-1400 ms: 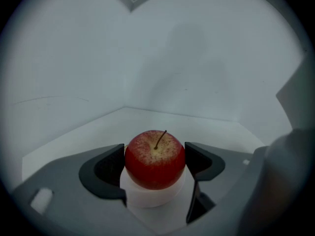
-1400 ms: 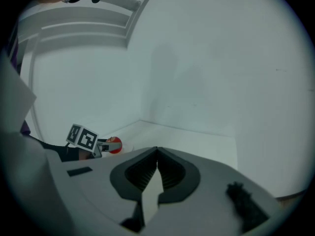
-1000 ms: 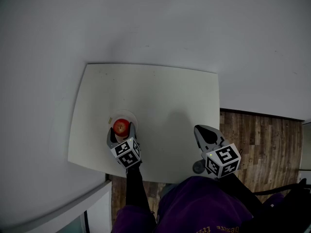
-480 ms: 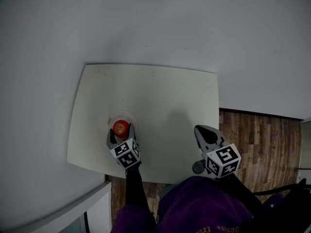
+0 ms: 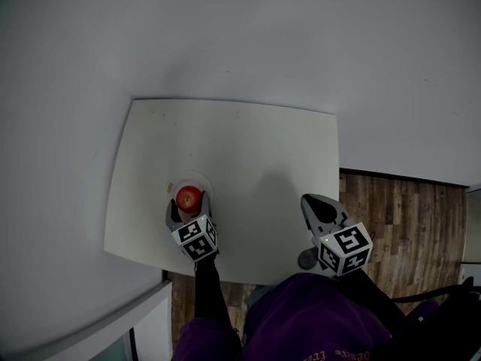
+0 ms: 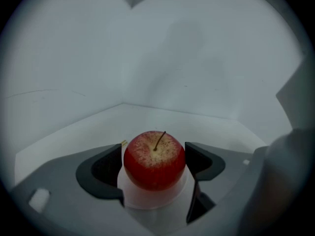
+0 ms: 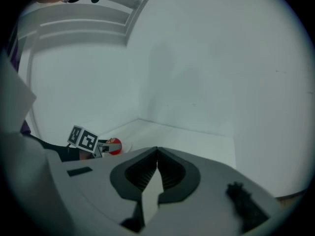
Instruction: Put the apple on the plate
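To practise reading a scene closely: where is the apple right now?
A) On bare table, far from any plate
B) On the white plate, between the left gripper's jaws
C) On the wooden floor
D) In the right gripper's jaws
B: the apple sits on the plate, with the jaws of the left gripper close against its two sides.

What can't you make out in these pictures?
Plate, left gripper view: apple covers its middle; the jaws of the left hand-held gripper hide its sides.
Plate, head view: too small; only a pale rim shows.
Apple, right gripper view: tiny, partly behind the left hand-held gripper.
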Demonstrator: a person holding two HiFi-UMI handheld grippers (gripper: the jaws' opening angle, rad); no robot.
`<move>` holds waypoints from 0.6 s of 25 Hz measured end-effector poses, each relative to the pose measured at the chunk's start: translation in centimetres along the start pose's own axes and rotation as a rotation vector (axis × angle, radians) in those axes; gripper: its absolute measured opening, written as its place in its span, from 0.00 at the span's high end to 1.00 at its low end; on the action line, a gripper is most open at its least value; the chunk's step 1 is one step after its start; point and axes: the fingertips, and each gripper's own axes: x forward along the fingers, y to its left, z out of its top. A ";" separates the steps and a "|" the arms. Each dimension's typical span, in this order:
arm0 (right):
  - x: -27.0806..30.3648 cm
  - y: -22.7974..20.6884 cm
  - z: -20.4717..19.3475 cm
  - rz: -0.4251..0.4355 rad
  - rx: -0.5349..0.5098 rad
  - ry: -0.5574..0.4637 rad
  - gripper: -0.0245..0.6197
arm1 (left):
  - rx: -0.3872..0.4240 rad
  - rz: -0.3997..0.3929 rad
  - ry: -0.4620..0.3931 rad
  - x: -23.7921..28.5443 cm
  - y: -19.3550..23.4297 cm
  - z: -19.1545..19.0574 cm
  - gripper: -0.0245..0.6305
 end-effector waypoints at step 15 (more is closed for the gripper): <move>-0.2 0.0 0.1 0.005 -0.004 -0.005 0.95 | 0.033 -0.019 -0.032 -0.6 -0.4 0.7 0.30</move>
